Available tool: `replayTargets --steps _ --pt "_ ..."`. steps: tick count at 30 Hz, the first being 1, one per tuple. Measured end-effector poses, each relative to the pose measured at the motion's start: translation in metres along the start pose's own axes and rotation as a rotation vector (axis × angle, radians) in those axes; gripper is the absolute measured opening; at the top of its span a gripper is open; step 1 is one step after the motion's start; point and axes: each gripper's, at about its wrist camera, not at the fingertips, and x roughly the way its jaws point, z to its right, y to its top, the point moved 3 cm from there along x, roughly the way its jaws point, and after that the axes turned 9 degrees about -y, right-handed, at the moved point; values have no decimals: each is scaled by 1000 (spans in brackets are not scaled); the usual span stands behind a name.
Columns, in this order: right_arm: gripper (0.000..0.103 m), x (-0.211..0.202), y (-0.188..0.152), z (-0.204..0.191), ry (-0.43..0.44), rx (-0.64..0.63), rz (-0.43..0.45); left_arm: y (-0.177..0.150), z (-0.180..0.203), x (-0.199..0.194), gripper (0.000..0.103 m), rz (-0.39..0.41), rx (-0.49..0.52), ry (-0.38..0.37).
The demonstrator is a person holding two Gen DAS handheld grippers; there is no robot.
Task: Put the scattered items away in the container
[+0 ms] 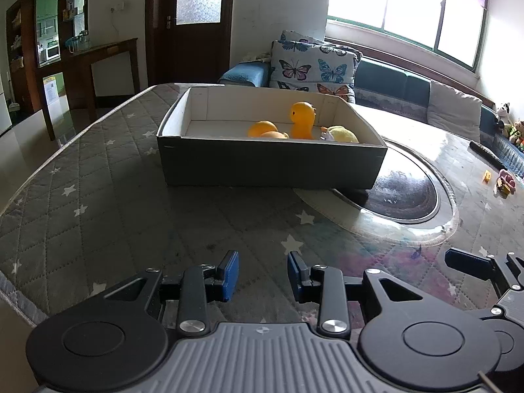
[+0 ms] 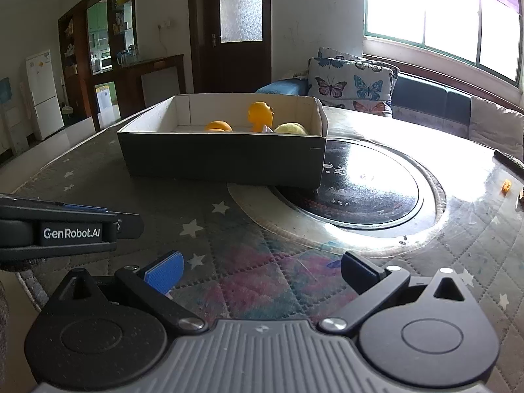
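Ahead of both tongs, the shallow dark cardboard box point(image 1: 271, 163) with white lining already holds an orange rubber duck point(image 1: 303, 119), orange balls point(image 1: 262, 128) and a pale yellow plush point(image 1: 344, 133). The left tongs point(image 1: 263, 276) stand partly open and empty, the right tongs point(image 2: 262, 271) wide and empty, both low over the quilted star-print cover point(image 1: 98, 180). Judging by this, the step is between picks: next would be reaching far right for the small toys point(image 1: 506, 183) still outside.

Ahead of the left tongs point(image 1: 263, 275), the box point(image 1: 271, 163) hides the lower parts of everything in it behind its near wall: the orange duck point(image 1: 303, 121) shows only head and chest, the orange fruit point(image 1: 263, 129) and the yellow plush point(image 1: 344, 133) only their tops. Far off to the right of these tongs, small toys point(image 1: 506, 183) on the worktop point(image 1: 98, 203) are too small to identify. The right tongs point(image 1: 484, 267) are cut off by the picture's right edge. In the right wrist view, the left tongs run off the left edge.
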Motion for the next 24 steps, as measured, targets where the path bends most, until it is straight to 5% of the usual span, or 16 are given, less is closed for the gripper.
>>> replayTargets --steps 24 --pt "103 30 31 -2 19 -9 -35 32 -1 23 35 -21 35 -9"
